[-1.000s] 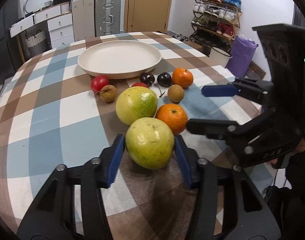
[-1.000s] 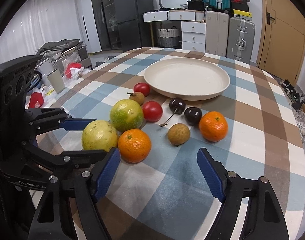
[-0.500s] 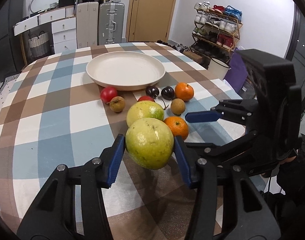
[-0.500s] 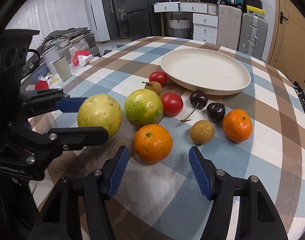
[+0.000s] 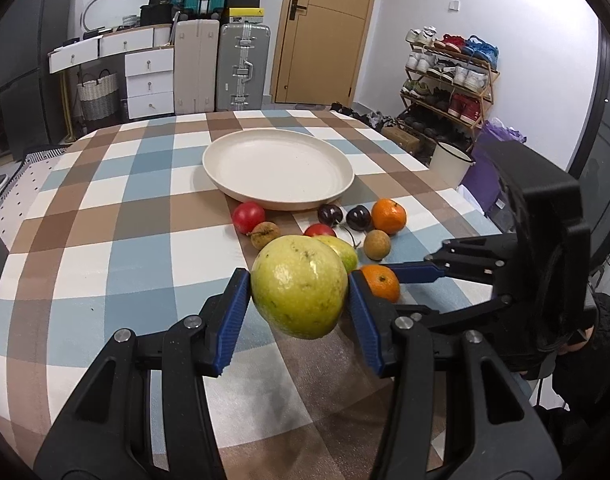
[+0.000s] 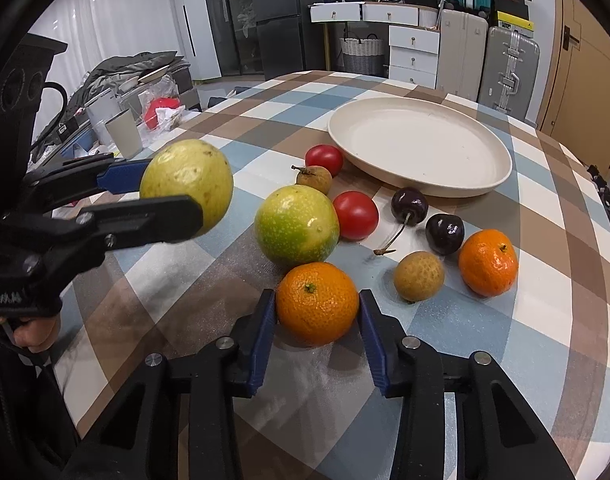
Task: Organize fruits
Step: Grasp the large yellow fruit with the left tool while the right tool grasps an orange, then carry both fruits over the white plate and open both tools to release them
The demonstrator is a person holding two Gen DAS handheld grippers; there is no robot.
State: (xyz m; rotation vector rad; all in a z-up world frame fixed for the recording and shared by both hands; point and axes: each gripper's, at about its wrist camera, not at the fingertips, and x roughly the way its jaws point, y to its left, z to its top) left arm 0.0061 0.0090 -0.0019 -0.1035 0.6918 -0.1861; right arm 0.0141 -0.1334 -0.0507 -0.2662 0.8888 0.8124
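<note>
My left gripper (image 5: 299, 296) is shut on a yellow-green guava (image 5: 299, 286) and holds it above the checked tablecloth; it also shows in the right wrist view (image 6: 187, 180). My right gripper (image 6: 316, 312) has its pads touching both sides of the near orange (image 6: 317, 303), which rests on the table. An empty cream plate (image 6: 421, 146) sits behind the fruit. On the cloth lie a second green guava (image 6: 296, 229), two red tomatoes (image 6: 355, 215), two dark cherries (image 6: 409, 206), two brown longans (image 6: 419, 276) and a far orange (image 6: 488, 262).
The round table's edge (image 6: 609, 216) curves close on the right. Beyond it stand suitcases (image 5: 245, 68), white drawers (image 5: 149, 76), a door and a shoe rack (image 5: 449, 76). A cluttered side table with a cup (image 6: 125, 136) lies to the left.
My left gripper has lifted the guava off the table. My right gripper has moved forward and closed from wide open to around the near orange.
</note>
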